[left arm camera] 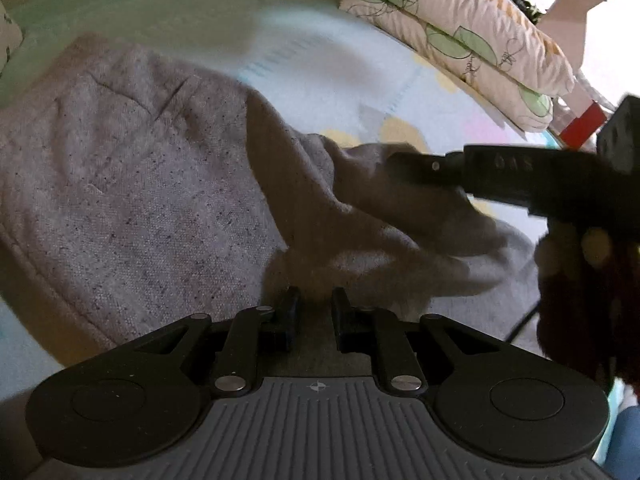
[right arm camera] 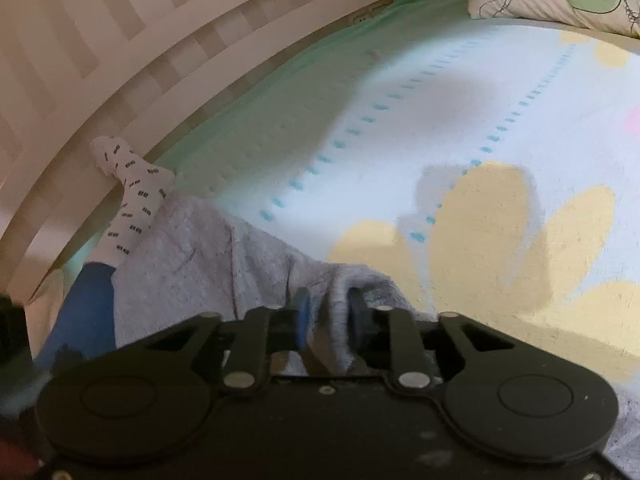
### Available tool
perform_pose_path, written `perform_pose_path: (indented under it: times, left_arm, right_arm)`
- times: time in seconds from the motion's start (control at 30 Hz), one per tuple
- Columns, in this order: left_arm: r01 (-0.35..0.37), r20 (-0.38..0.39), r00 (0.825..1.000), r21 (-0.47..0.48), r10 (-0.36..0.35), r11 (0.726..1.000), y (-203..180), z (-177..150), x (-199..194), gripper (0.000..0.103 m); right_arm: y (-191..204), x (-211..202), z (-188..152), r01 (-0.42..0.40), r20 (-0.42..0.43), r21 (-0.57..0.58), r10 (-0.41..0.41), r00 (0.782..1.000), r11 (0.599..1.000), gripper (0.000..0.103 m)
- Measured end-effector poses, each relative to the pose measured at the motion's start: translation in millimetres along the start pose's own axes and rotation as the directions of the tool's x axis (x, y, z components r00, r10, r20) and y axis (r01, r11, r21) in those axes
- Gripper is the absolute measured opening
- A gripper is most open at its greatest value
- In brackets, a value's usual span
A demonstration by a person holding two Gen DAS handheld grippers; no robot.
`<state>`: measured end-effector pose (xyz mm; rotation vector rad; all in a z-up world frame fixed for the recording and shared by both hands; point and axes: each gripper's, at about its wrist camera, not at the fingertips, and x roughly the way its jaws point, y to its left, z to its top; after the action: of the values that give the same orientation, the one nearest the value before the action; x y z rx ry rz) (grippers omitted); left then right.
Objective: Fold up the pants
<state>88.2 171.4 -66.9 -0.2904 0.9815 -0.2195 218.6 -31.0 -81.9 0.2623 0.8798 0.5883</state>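
Note:
Grey speckled pants [left arm camera: 132,184] lie on a flower-print mat [left arm camera: 360,80]. In the left wrist view my left gripper [left arm camera: 315,312] is shut on a fold of the grey cloth, which runs up from between its fingers. My right gripper [left arm camera: 420,168] reaches in from the right and pinches the pants' edge. In the right wrist view the right gripper [right arm camera: 330,316] is shut on a bunched grey edge of the pants [right arm camera: 208,264], lifted a little above the mat [right arm camera: 480,128].
A leaf-print pillow [left arm camera: 472,36] lies at the mat's far edge. A striped wall [right arm camera: 100,40] runs along the left in the right wrist view. A person's foot in a patterned white sock [right arm camera: 132,196] and blue trouser leg [right arm camera: 84,312] rest beside the pants.

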Motion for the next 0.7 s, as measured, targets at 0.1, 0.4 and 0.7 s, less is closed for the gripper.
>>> perform_pose_path:
  times: [0.1, 0.4, 0.7]
  left_arm:
    - [0.001, -0.008, 1.000, -0.002, -0.001, 1.000, 0, 1, 3, 0.016]
    - [-0.021, 0.017, 1.000, 0.046, 0.020, 0.999, -7, -7, 1, 0.015]
    - [-0.076, 0.116, 0.991, 0.123, 0.062, 0.990, -25, 20, -19, 0.016]
  right_arm:
    - [2, -6, 7, 0.028, 0.034, -0.011, -0.028, 0.999, 1.000, 0.003]
    - [-10, 46, 44, 0.279, 0.047, -0.121, -0.276, 0.960, 0.953, 0.002]
    - [-15, 6, 36, 0.304, 0.202, -0.054, -0.288, 0.936, 0.951, 0.029]
